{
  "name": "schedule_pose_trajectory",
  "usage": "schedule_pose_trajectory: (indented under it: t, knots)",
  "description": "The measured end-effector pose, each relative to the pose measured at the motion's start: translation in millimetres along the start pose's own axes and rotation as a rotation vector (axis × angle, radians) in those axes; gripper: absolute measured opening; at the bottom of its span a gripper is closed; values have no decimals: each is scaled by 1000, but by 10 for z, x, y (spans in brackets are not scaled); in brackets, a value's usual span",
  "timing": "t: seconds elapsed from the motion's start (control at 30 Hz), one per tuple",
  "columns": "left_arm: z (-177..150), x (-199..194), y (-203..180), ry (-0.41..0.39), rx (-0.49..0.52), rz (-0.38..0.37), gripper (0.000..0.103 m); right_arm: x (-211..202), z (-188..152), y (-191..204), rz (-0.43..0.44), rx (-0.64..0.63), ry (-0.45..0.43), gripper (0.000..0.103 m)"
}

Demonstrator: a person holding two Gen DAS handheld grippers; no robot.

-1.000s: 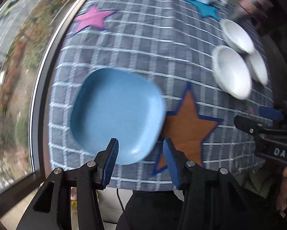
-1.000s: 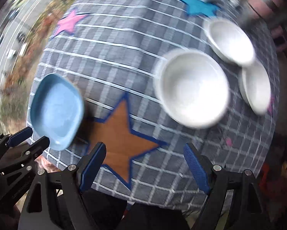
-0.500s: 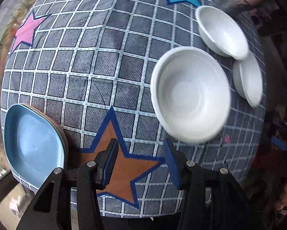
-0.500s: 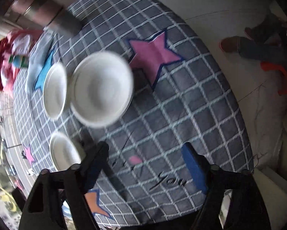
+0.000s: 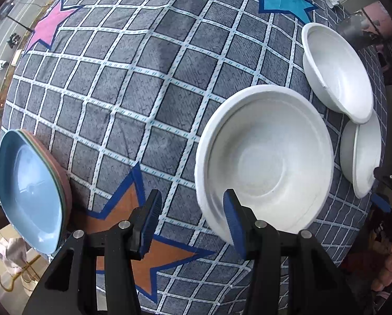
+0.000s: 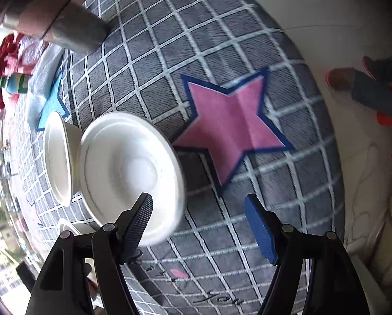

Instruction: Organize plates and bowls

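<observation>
A third white bowl (image 5: 361, 155) at 3 o'clock in the left wrist view is half hidden behind its neighbour and the right gripper's dark body. In the right wrist view, motion blurs the near rim of the closest white bowl (image 6: 130, 168).

A grey checked tablecloth (image 5: 133, 84) with pink, blue and orange stars covers the table; a window with a street outside sits at 9 to 11 o'clock, and pale floor shows at 1 o'clock in the right view.

A stack of plates (image 5: 30, 189), blue on top, lies at the cloth's edge at 8 o'clock, long axis running 11 to 5. The large white bowl (image 5: 266, 162) sits mouth-up at 4 o'clock, another bowl (image 5: 337, 71) at 2 o'clock.

The left gripper (image 5: 190, 220) is spread, one pad overlapping the large bowl's near rim. The right gripper (image 6: 199, 225) is spread wide, gripping nothing.
</observation>
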State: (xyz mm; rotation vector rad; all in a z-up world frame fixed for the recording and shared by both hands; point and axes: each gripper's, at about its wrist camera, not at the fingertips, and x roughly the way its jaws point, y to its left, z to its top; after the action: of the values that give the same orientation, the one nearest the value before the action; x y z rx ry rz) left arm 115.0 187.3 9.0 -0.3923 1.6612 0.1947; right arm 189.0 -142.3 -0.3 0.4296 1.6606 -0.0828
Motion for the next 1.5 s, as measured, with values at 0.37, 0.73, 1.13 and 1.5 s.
schedule_pose_trajectory:
  t: [0.37,0.73,1.13,1.5]
  knots:
    - [63,308,-313,56,43,-106,17,213,-112,261,36,-120,3,13]
    - [-858,430,-32,166,146,-161,14,311,-1407,-514,152,-68,237,8]
    - [-1014,333,95,121,115,-278,35,-192,-1593,-584,112,-119,106,87]
    - [-1268,-26,573,76,207,-204,36,-139,-185,676,59,-277,-33,75]
